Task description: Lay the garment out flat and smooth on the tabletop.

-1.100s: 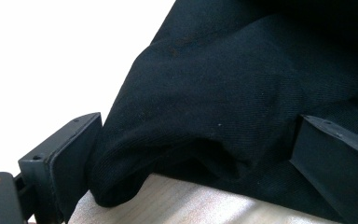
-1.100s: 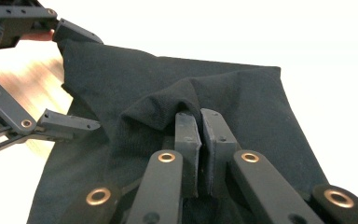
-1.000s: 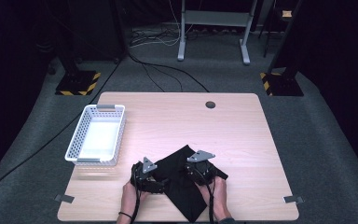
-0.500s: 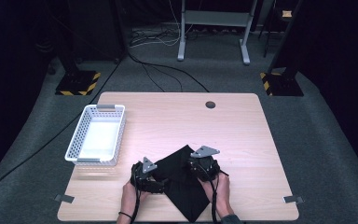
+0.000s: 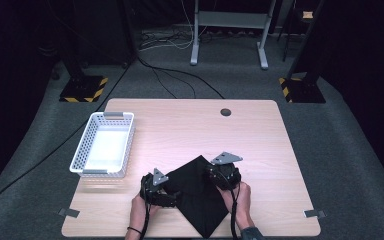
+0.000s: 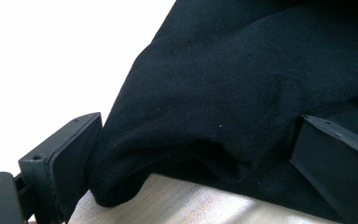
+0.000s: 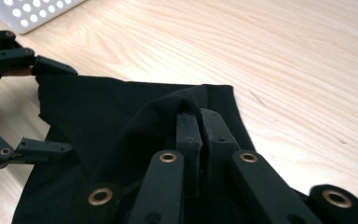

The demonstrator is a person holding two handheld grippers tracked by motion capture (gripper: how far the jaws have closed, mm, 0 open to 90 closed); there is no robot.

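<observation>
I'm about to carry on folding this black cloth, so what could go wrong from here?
The left hand-held gripper stands open around a bunched edge of the black cloth, so that side may slip free. The right hand-held gripper pinches only a thin fold, which might pull out. The cloth's near corner reaches the table edge and could slide off.

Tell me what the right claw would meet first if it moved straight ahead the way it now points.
Probably the left claw, which stands open around the far corner of the black fabric cloth that the right claw pinches; depth is unclear.
</observation>
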